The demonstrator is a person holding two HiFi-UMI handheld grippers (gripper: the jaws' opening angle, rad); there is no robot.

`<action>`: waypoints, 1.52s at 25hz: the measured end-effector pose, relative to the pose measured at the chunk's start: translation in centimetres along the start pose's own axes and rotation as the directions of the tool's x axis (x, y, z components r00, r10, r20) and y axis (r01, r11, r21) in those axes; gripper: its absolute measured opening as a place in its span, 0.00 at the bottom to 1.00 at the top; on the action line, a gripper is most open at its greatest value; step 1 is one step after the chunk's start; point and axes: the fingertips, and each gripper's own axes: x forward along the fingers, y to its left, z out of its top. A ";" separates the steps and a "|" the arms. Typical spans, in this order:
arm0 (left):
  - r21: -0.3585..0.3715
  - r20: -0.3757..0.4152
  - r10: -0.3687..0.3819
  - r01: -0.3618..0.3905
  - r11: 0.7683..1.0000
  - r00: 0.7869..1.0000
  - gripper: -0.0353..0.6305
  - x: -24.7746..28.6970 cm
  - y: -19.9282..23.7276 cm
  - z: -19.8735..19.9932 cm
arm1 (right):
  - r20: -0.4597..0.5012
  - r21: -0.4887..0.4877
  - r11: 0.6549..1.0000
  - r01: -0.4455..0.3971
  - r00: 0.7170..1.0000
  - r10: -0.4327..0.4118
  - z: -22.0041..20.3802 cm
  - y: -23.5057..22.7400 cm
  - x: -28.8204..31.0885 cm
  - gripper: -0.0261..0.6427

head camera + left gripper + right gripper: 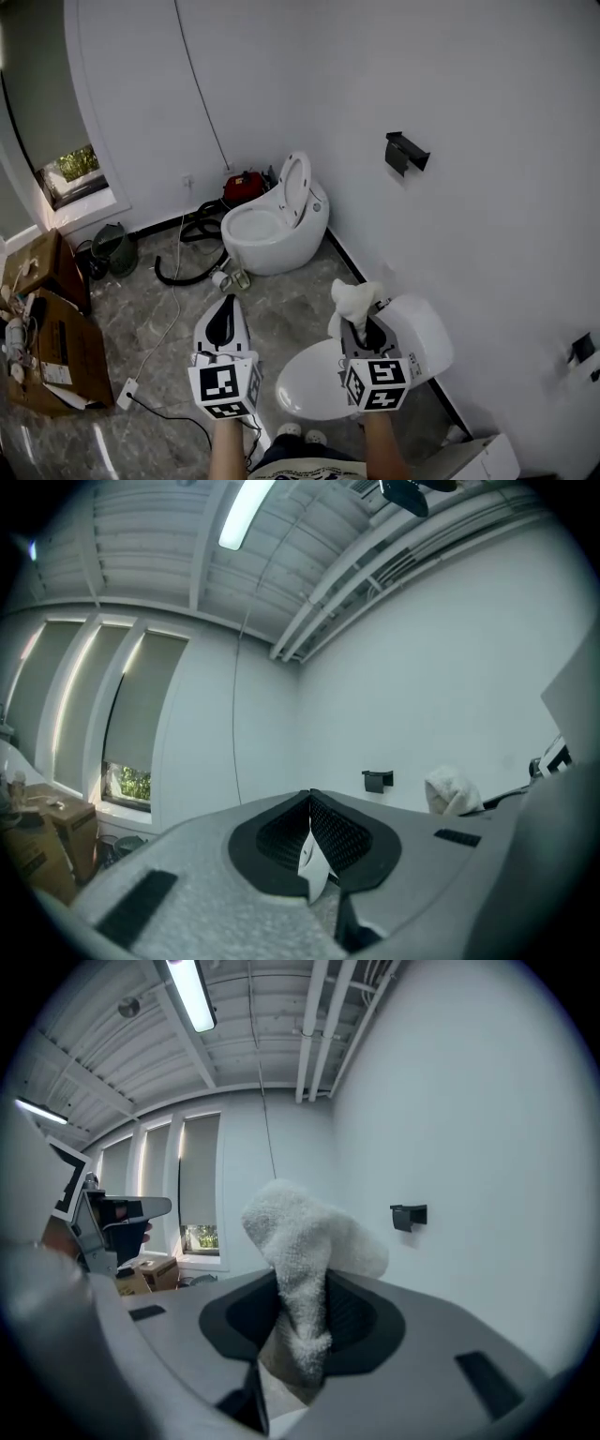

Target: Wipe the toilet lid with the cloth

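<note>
The near toilet shows at the bottom of the head view, its white lid [302,382] shut and its tank [424,336] against the right wall. My right gripper [360,326] hangs over the back of that lid, shut on a white fluffy cloth [353,300] that sticks up from its jaws. In the right gripper view the cloth [302,1251] fills the space between the right gripper's [300,1321] pads. My left gripper [226,317] is held over the floor to the left of the toilet, shut, holding nothing. Its own view shows the left gripper [310,834] with jaws together and the cloth [454,790] off to the right.
A second toilet [272,228] with its lid raised stands farther back by the wall, with a red item [244,186] and a black hose [186,255] beside it. Cardboard boxes [49,349] sit at left. A black holder [405,152] juts from the right wall. A cable [159,342] crosses the floor.
</note>
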 end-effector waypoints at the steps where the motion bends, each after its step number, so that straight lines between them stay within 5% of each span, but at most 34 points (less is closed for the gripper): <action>1: 0.007 0.012 -0.002 0.002 1.000 1.000 0.07 0.0 -0.2 0.7 | 0.019 0.000 1.000 0.003 1.000 -0.003 0.9 -0.2 -0.2 0.21; 11: 0.025 0.045 0.002 -0.003 1.000 0.999 0.07 -0.8 -1.0 3.3 | 0.145 0.012 0.999 0.029 0.989 -0.031 5.7 -1.1 -2.4 0.21; 38: 0.026 0.036 -0.004 0.003 1.000 0.999 0.07 -0.1 -2.7 2.9 | 0.152 -0.004 0.999 0.036 0.988 -0.035 6.1 -3.0 -2.5 0.21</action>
